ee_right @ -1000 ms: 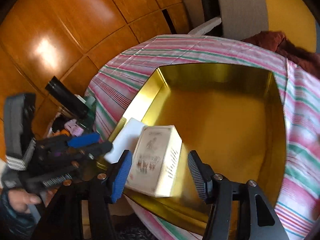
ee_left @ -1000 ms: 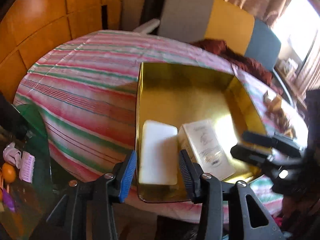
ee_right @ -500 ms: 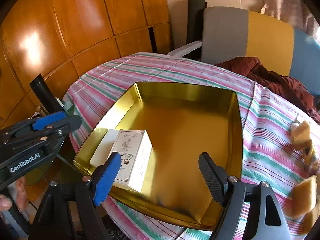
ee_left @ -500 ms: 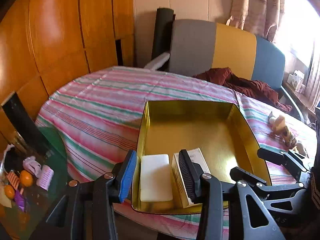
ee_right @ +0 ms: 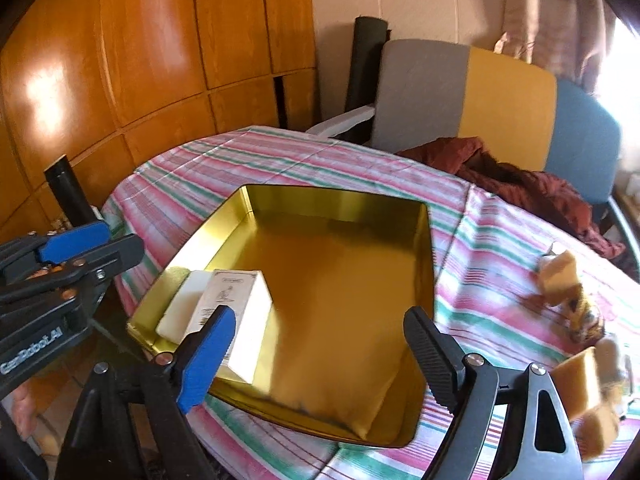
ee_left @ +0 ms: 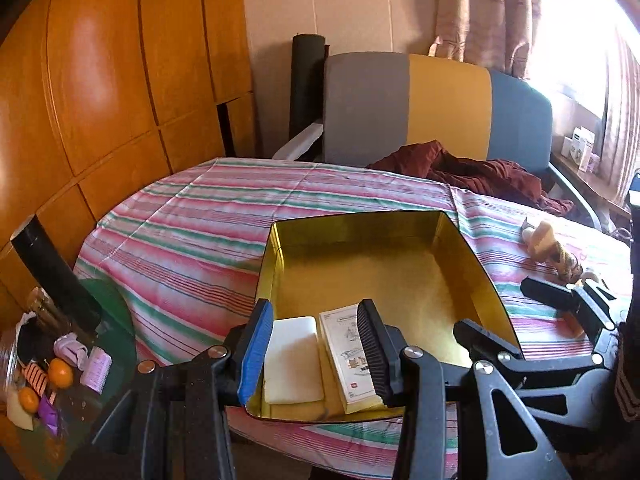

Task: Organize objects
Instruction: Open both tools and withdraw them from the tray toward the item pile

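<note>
Now both tongs hang spread apart and empty over the near edge of the gold tray [ee_left: 472, 264] on the striped tablecloth [ee_left: 192, 232]. Just ahead of the left tongs [ee_left: 316, 356] lie the white block [ee_left: 292, 360] and the printed box [ee_left: 348, 356], side by side in the tray's near corner. Beyond the right tongs [ee_right: 316, 356], right of the tray, sit small tan toys [ee_right: 560, 280].

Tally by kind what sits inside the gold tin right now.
White slab: 1
Printed white box: 1
Total in the gold tin: 2
</note>
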Demonstrator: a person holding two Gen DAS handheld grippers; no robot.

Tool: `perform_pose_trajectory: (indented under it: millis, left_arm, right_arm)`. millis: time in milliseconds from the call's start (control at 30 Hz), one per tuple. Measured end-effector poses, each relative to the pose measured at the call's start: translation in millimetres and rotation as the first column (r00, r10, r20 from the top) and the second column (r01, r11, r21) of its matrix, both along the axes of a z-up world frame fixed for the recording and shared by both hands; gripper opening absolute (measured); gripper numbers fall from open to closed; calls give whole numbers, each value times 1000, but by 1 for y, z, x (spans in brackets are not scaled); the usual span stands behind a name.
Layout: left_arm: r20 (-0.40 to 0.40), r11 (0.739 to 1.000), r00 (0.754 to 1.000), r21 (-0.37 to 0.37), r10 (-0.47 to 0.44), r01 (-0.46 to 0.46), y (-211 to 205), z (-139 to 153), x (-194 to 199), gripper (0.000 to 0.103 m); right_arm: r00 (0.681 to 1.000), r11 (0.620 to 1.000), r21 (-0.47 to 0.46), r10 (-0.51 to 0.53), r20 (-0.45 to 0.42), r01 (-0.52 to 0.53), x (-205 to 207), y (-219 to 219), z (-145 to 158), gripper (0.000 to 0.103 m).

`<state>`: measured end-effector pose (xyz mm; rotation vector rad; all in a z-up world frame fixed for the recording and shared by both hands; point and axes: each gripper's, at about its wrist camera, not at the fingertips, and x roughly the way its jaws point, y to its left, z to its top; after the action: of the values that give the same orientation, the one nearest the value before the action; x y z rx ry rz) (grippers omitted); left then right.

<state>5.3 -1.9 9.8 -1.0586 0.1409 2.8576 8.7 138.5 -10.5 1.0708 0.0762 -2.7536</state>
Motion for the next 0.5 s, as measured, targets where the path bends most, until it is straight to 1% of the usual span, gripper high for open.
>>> perform_pose_trajectory:
  millis: [67,233,367,500]
  left_arm:
    - [-4,1000,1000,5,-8,8,1,2,3,44]
    - [-9,999,1000,18,-29,29,3,7,9,44]
    - [-8,999,999,26,-43,43,6,10,10,44]
    - [1,997,997,28,-71,71,14,10,11,44]
  right_arm:
    - [1000,1000,17,-26,-9,26,3,3,2,87]
    - [997,997,26,-77,-27,78,9,16,9,88]
    - [994,995,27,-100,-43,101,13,26,13,90]
    - [990,991,46,-124,-64,127,17,35,14,90]
